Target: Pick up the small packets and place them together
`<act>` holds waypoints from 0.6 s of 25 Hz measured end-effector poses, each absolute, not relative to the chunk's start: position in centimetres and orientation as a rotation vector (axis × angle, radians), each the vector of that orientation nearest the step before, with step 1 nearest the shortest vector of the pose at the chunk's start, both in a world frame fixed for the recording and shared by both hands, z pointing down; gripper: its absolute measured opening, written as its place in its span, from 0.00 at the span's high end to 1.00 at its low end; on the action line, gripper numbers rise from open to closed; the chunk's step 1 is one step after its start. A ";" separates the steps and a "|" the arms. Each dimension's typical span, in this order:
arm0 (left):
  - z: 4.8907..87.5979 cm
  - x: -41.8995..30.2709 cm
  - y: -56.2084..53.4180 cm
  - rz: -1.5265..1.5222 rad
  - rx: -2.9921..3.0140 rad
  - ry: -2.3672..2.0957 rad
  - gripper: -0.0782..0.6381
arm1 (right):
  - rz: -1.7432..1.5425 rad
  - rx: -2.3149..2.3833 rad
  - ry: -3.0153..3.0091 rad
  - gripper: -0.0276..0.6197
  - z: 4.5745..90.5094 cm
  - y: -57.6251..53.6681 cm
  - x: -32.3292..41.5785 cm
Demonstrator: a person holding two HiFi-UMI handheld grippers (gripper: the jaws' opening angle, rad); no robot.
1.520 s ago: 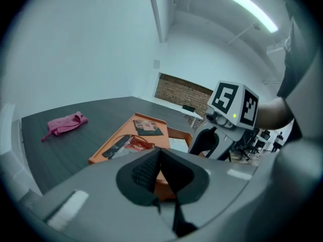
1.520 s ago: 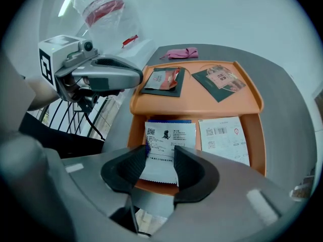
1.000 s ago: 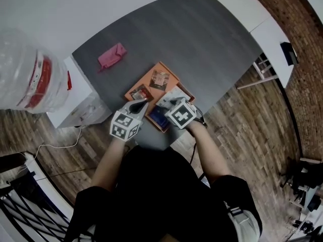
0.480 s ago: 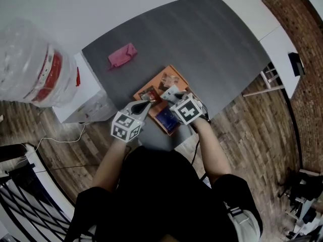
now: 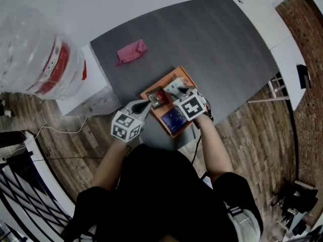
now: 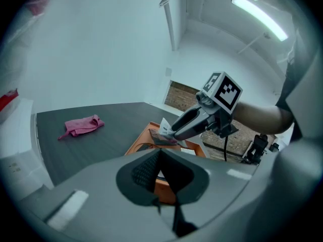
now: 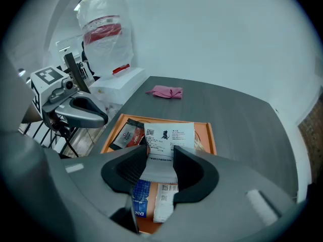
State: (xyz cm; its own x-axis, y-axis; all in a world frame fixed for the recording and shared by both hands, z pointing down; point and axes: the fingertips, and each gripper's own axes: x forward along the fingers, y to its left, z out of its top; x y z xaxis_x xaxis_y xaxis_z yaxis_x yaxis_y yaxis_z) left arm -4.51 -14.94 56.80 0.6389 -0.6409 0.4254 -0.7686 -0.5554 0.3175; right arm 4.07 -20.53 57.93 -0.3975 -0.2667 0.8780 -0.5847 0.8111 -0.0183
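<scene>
My right gripper (image 7: 162,158) is shut on a white printed packet (image 7: 164,142) and holds it over the orange tray (image 7: 208,135). On the tray lie a dark red packet (image 7: 127,134), a blue packet (image 7: 141,199) and a white packet (image 7: 164,201) below the jaws. The head view shows the right gripper (image 5: 177,91) with the white packet (image 5: 173,87) above the tray's far part (image 5: 151,91). My left gripper (image 5: 145,104) hovers at the tray's left side beside the red packet (image 5: 159,99), jaws together and holding nothing. The blue packet (image 5: 174,120) lies near me.
A pink cloth (image 5: 132,52) lies on the dark grey table (image 5: 212,44) beyond the tray. A large water bottle (image 5: 35,59) stands on a white cabinet (image 5: 86,92) to the left. The table's near edge runs just beneath the tray.
My right gripper has carried the white packet from the tray's right side toward its far middle. The left gripper has stayed by the tray's left side.
</scene>
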 end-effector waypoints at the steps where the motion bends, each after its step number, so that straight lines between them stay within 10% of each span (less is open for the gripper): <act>1: 56.9 -4.7 -14.9 0.358 2.377 -1.110 0.89 | 0.402 0.630 -1.996 0.69 58.0 -20.7 4.0; 15: 57.7 -6.6 -14.5 0.372 2.311 -1.181 0.89 | 0.350 0.659 -2.018 0.65 58.4 -23.2 3.0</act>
